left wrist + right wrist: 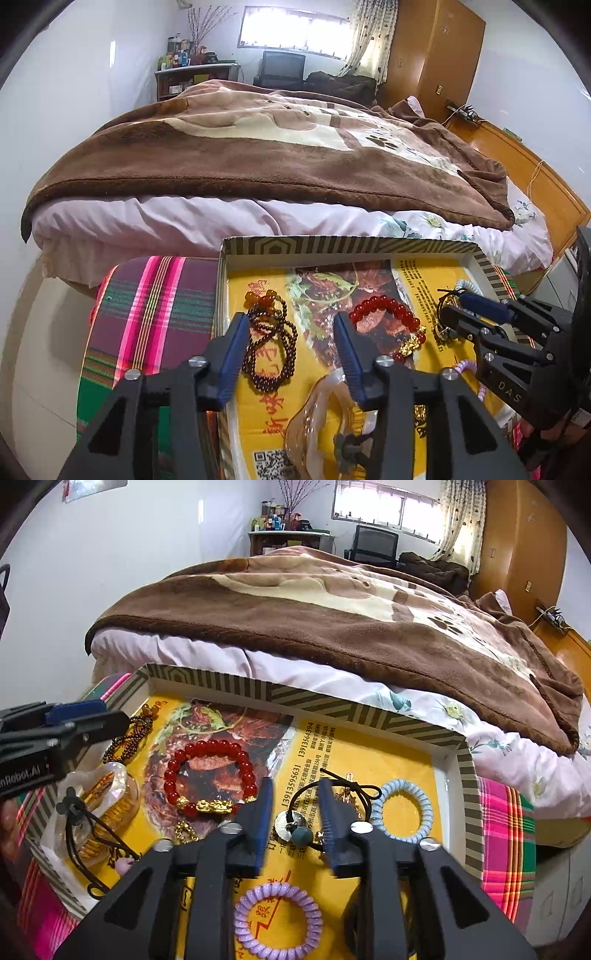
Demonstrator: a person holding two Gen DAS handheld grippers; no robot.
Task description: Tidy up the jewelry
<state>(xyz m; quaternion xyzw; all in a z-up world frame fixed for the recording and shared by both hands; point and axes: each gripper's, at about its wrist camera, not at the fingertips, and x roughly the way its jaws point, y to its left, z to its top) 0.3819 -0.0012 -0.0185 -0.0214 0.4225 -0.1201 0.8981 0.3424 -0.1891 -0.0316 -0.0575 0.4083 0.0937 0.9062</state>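
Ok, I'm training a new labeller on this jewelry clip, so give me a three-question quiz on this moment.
1. True or false: the left gripper is clamped on the red bead bracelet.
2. Which coil hair tie lies nearest the tray's right wall: A) purple B) pale blue?
3. What lies between the right gripper's open fingers?

Key: 1 false, its jaws are open. 2 B. 3 the black cord with silver discs and a teal bead.

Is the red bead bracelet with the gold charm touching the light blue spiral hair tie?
Apart. The right wrist view shows yellow box lining and a black cord piece between the red bead bracelet and the light blue spiral hair tie.
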